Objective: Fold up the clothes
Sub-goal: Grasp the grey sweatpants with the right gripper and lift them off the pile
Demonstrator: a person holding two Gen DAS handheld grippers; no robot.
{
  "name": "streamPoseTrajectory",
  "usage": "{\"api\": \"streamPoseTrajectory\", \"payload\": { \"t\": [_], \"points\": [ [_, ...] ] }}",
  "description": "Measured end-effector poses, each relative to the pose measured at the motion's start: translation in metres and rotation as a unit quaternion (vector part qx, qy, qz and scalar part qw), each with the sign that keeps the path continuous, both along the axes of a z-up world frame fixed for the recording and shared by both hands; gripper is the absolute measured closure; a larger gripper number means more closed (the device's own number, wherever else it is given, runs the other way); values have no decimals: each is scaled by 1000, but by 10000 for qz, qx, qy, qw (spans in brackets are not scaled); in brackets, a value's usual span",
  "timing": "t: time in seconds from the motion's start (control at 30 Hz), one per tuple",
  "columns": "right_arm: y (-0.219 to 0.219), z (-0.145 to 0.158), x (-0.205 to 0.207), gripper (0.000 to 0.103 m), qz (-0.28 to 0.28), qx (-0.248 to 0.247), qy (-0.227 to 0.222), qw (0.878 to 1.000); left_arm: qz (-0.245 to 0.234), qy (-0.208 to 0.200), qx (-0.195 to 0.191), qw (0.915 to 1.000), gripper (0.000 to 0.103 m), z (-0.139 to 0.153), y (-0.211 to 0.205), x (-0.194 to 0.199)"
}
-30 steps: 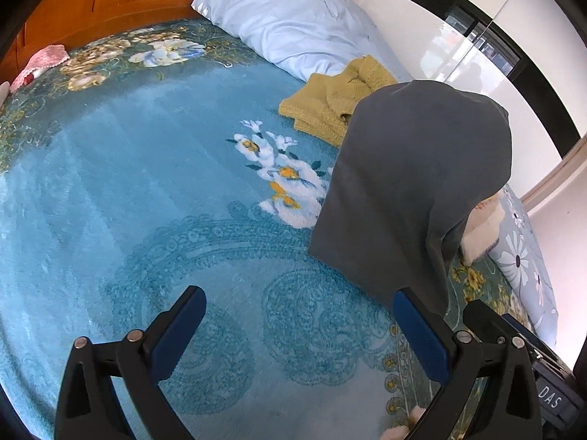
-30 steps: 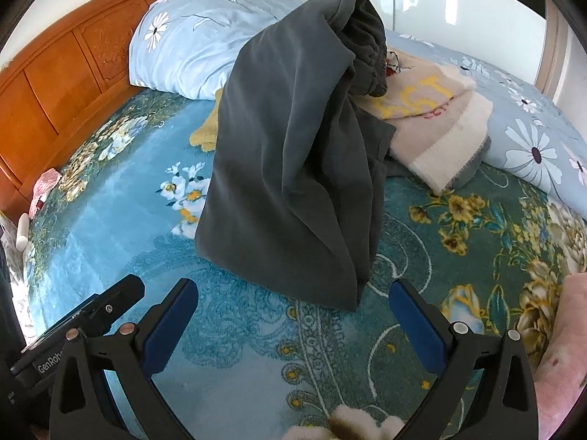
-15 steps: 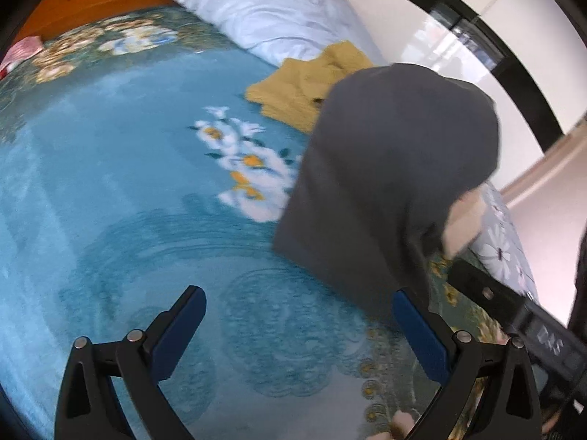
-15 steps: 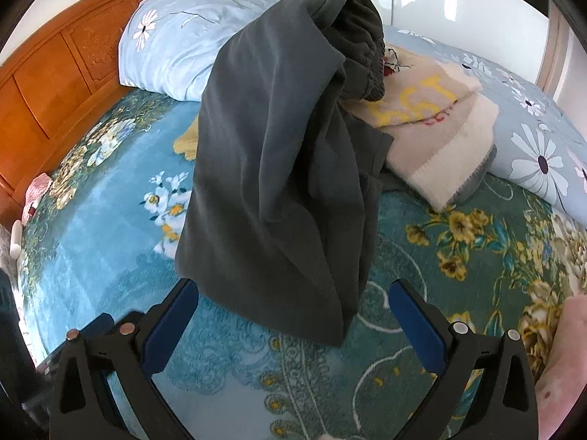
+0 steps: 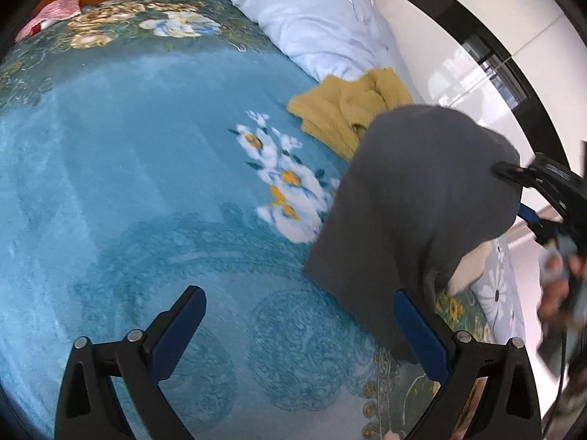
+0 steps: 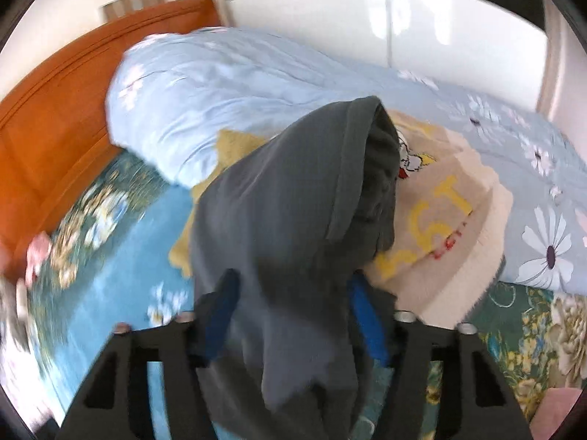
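**Grey garment on bed, right gripper closing about it**

Item: grey garment (image 6: 293, 227), draped in a heap over a beige sweater (image 6: 451, 220) on the right side of the blue floral bedspread (image 5: 128, 183). Right gripper (image 6: 293, 326): jaws closing, grey cloth between the blue pads; whether they pressed it could not be told. Left gripper (image 5: 301, 330): released, jaws wide, nothing between them, above the bedspread just left of the garment's near hem. Yellow knit (image 5: 348, 110) lay beyond, against a pale blue pillow (image 5: 312, 18).
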State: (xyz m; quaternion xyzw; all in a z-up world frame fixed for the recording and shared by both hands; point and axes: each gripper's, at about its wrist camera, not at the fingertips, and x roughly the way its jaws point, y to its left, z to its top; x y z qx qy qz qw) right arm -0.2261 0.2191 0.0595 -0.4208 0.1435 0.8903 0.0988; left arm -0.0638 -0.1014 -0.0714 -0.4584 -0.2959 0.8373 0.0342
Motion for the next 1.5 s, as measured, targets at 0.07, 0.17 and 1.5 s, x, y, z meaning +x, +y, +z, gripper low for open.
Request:
{"api": "streamPoseTrajectory", "payload": {
  "t": [0.07,0.17,1.5],
  "points": [
    [12,-1,-10,87,-258,-534,-30,9982,77,40,20,10000,0,4,-6,2],
    [13,0,-7,95,-371,-1131,42,9929,215,116,114,9996,0,11,-18,7],
    [-119,-14,178,91,984,-1055,-533,9881,791,324,946,9918,0,51,-86,66]
  ]
}}
